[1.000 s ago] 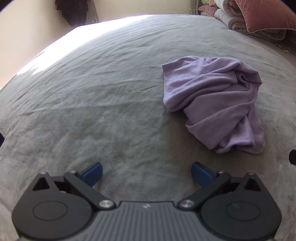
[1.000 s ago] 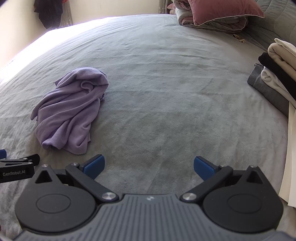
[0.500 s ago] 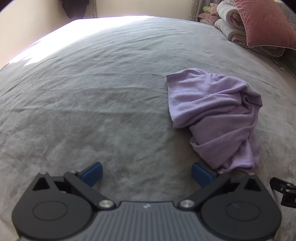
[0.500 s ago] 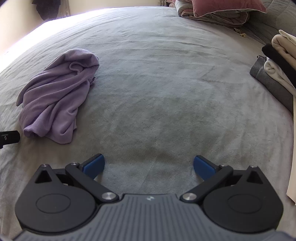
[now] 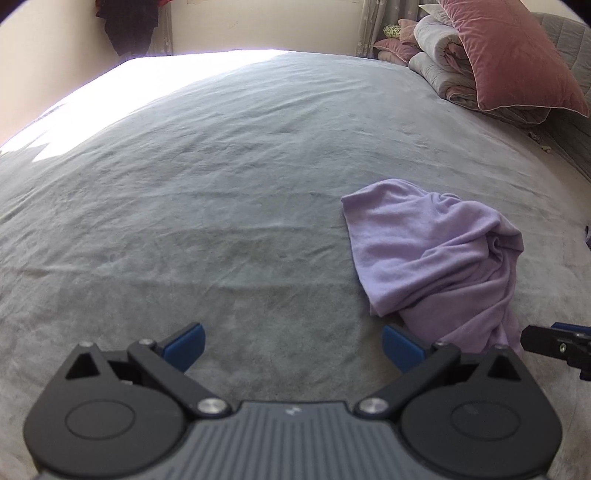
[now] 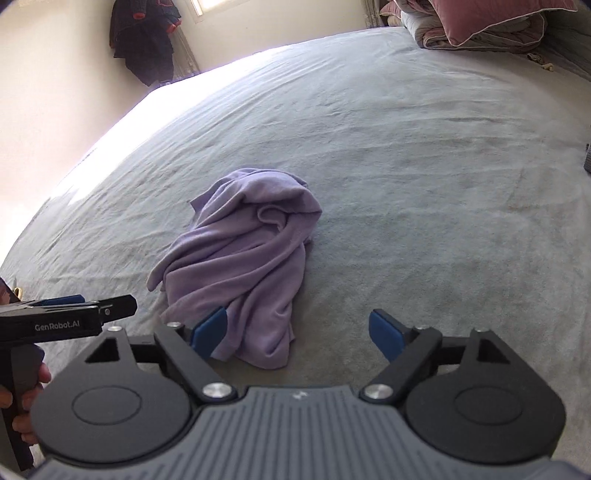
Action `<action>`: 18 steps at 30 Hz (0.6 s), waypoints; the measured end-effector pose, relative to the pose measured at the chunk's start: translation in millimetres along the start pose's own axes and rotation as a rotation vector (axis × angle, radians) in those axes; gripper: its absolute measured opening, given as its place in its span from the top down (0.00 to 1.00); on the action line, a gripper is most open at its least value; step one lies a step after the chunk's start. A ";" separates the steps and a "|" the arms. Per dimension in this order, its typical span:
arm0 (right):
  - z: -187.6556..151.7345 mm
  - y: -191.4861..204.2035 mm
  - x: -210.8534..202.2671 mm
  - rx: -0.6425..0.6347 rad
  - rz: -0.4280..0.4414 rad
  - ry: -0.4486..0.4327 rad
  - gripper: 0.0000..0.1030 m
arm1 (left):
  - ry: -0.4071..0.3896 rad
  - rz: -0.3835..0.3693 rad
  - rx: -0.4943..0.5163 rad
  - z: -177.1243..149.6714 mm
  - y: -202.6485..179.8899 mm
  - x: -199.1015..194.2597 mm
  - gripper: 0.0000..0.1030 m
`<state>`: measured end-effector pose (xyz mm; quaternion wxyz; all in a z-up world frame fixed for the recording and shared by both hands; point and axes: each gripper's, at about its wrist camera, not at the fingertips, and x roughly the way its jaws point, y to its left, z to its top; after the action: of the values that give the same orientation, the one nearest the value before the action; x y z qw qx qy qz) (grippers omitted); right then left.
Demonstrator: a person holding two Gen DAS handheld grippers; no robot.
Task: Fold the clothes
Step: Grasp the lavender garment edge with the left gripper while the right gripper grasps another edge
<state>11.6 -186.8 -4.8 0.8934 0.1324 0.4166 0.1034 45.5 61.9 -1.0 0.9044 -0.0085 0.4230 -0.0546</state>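
1. Left wrist view: the left gripper (image 5: pixel 291 349) hangs low over the grey bedspread (image 5: pixel 221 192) with its blue-padded fingers (image 5: pixel 184 346) spread wide and nothing between them
2. The lilac garment (image 5: pixel 436 254) lies crumpled in a loose heap on the bedspread, ahead and to the right of this gripper; its near hem comes down just beside the right-hand blue pad, and whether cloth and pad touch cannot be told
3. At the right edge of the same view the black tip of the right gripper (image 5: pixel 554 341) pokes in, close to the garment's near corner
4. Far back, a pink pillow (image 5: pixel 509 55) rests on a stack of folded grey bedding (image 5: pixel 443 62) at the head of the bed, and dark clothing (image 5: pixel 129 26) hangs by the wall
5. Right wrist view: the right gripper (image 6: pixel 297 332) is likewise opened wide and holds nothing; its left pad sits over the lower edge of the lilac garment (image 6: pixel 243 266), while the right pad is above bare bedspread (image 6: pixel 424 166)
6. The garment runs as a bunched, twisted strip from a rounded lump at the far end down to a rumpled hem between the pads
7. On the left of this view the left gripper (image 6: pixel 127 308) is seen side-on, marked GenRobot.AI, its tip just beside the garment's left edge; a hand (image 6: pixel 26 398) grips its handle
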 end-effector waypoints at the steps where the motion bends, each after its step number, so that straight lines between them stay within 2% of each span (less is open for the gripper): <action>1: 0.4 1.1 5.0 0.000 0.021 0.010 0.35 | -0.003 -0.011 -0.008 0.3 0.2 0.1 0.04; 3: -1.3 2.8 12.1 -0.011 0.044 0.028 0.43 | -0.015 -0.040 -0.028 1.2 -1.2 0.2 0.07; 4: -2.7 3.9 15.4 -0.024 0.047 0.034 0.54 | -0.023 -0.057 -0.040 2.0 -2.9 0.1 0.10; 6: -4.5 3.7 17.6 -0.038 0.053 0.040 0.84 | -0.040 -0.101 -0.063 4.5 -7.4 0.5 0.13; 7: -4.7 1.8 15.6 -0.039 0.056 0.038 0.94 | -0.048 -0.130 -0.076 6.0 -10.1 0.8 0.14; 12: -5.7 -9.3 1.1 -0.047 0.045 0.022 0.94 | -0.058 -0.246 -0.123 7.7 -25.4 8.5 0.18; 14: -7.2 -19.0 -10.8 -0.043 0.032 0.007 0.94 | -0.059 -0.257 -0.131 6.8 -30.3 12.5 0.32; 18: -9.4 -36.9 -23.2 -0.021 0.009 0.003 0.94 | -0.056 -0.254 -0.140 6.4 -34.5 15.4 0.43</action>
<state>-7.6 -227.1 -5.9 0.8937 0.1248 0.4162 0.1118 57.1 25.7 -6.5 0.8989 -0.1267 0.3959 -0.1387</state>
